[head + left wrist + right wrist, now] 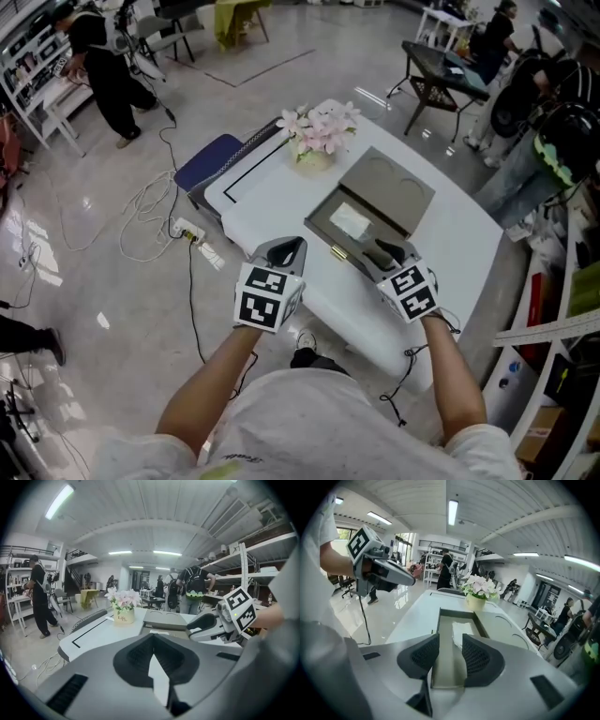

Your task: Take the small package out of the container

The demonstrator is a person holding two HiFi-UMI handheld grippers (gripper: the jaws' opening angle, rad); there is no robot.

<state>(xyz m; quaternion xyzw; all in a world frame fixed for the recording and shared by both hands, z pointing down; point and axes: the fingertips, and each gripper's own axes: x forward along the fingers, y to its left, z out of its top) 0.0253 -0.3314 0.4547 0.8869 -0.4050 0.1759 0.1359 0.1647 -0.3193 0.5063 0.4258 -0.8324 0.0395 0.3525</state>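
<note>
An open grey container (pixel 320 231) lies on the white table (pixel 272 197), its lid (pixel 389 190) folded back flat. Inside lies a small white package (pixel 352 221), also plain in the right gripper view as a white package (pixel 461 633) on the container floor (pixel 446 660). My right gripper (pixel 384 251) hovers at the container's near end, open, its jaws (pixel 450 654) a little apart with nothing between them. My left gripper (pixel 286 250) hangs to the left of the container over the table's near edge; its jaws meet at the tips (pixel 151 641), shut and empty.
A pot of pink flowers (pixel 319 133) stands on the table behind the container. A blue-topped bench (pixel 208 159) and loose cables with a power strip (pixel 187 230) lie left of the table. People stand at the room's far left and right.
</note>
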